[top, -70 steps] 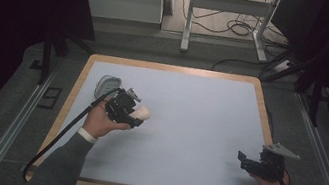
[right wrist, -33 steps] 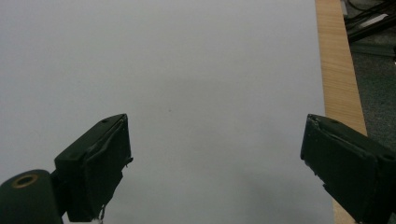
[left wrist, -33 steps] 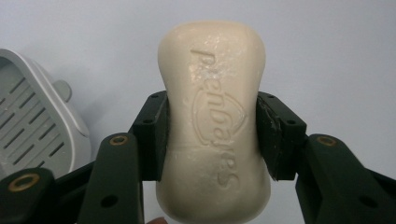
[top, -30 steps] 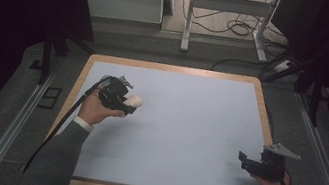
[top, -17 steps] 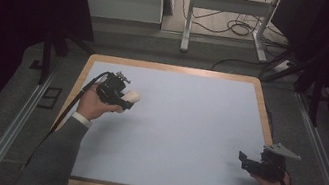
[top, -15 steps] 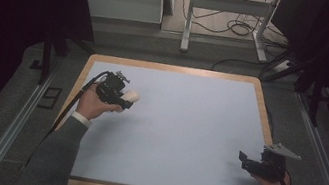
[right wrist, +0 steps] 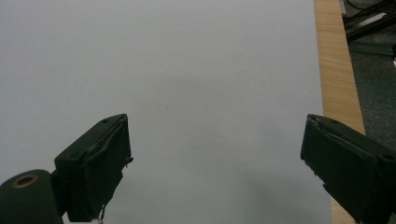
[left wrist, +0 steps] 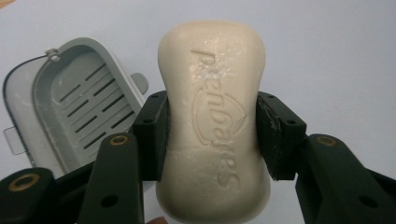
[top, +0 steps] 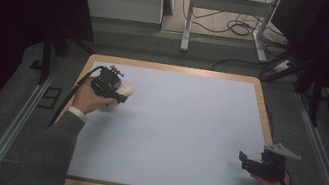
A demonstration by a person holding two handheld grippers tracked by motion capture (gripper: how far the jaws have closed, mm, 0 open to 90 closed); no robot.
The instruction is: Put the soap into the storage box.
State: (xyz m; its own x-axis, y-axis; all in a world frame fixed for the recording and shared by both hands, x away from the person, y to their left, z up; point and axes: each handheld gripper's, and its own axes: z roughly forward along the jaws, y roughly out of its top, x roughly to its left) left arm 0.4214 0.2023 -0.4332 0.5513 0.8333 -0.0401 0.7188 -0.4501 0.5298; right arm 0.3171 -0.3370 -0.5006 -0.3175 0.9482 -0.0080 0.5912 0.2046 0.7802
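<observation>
- Left gripper view has the left gripper (left wrist: pixel 212 135) clamped on a cream soap bar (left wrist: pixel 214 121), one pad on each long side at its narrowed waist; the bar is off the tabletop (top: pixel 185 136), held near the far left corner in the high view.
- Soap is slick, and the pads bite only on the curved waist. I judge that a tilt or a quick swing could let the bar slide forward out of the fingers (left wrist: pixel 150 135) and drop.
- Squeezing harder is no sure cure: the rounded sides could squirt the bar out, or the pads could dent it.
- Beside and behind the bar in that view lies an open grey soap dish (left wrist: pixel 79 102) with a slotted floor. If the bar is meant for it, coming in crooked could land it on the rim, or nudge the light dish across the smooth tabletop.
- Nothing steadies the dish: the right gripper (top: pixel 261 165) rests well apart, near the right edge, its fingers (right wrist: pixel 95 163) spread wide with nothing between them.
- The dish's hinged lid could flip or shut if knocked.
</observation>
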